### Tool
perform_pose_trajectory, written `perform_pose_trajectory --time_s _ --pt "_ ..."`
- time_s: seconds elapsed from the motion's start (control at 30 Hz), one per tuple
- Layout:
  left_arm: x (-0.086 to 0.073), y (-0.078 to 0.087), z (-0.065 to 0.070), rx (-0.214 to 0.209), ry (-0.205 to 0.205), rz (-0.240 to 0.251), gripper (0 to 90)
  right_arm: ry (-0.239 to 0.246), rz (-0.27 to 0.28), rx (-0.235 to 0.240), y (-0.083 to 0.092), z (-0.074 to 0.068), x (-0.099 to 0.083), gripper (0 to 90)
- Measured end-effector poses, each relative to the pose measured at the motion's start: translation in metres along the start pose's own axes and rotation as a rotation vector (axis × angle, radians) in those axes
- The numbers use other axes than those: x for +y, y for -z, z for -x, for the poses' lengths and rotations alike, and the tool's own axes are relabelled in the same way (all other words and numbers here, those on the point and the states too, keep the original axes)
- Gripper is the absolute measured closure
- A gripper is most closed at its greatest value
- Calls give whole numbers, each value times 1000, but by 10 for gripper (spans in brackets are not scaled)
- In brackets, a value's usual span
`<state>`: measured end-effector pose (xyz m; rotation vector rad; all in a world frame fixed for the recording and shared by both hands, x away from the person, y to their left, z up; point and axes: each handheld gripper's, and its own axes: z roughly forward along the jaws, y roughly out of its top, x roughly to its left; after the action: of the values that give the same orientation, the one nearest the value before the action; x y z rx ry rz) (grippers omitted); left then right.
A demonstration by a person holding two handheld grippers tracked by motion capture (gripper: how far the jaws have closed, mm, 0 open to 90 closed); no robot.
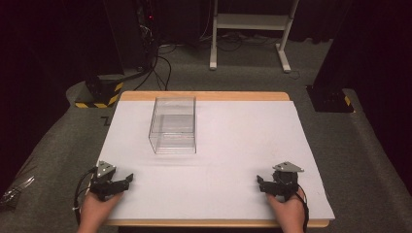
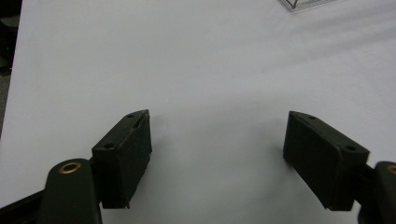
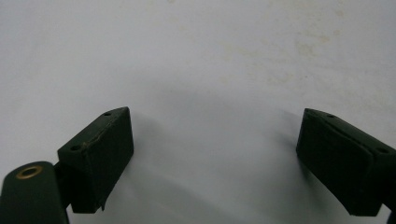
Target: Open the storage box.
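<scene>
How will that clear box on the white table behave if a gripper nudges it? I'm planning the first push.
The clear plastic box looks thin-walled, rigid and empty, so probably light: it likely slides on the smooth white table rather than resisting. It stands tall on a modest base, so a high push may tip it. Its glossy walls may slip between the jaws.

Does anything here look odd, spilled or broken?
Nothing much. The clear box stands upright and empty on the white table. Faint yellowish stains mark the table ahead of the right gripper. Both grippers are open, holding nothing.
</scene>
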<state>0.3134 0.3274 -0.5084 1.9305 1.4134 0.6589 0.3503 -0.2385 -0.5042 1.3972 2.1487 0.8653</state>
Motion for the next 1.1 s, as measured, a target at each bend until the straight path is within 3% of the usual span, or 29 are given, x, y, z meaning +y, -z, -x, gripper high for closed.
perform_pose_trajectory --time_s 0.63,0.87,1.1 --pt "1 0 0 2 3 -8 239 -1 1 1 0 0 0 109" --pt "4 2 -1 -10 23 -30 276 -3 1 2 0 0 0 109" --pt "10 9 4 -30 3 9 274 -2 1 2 0 0 0 109"
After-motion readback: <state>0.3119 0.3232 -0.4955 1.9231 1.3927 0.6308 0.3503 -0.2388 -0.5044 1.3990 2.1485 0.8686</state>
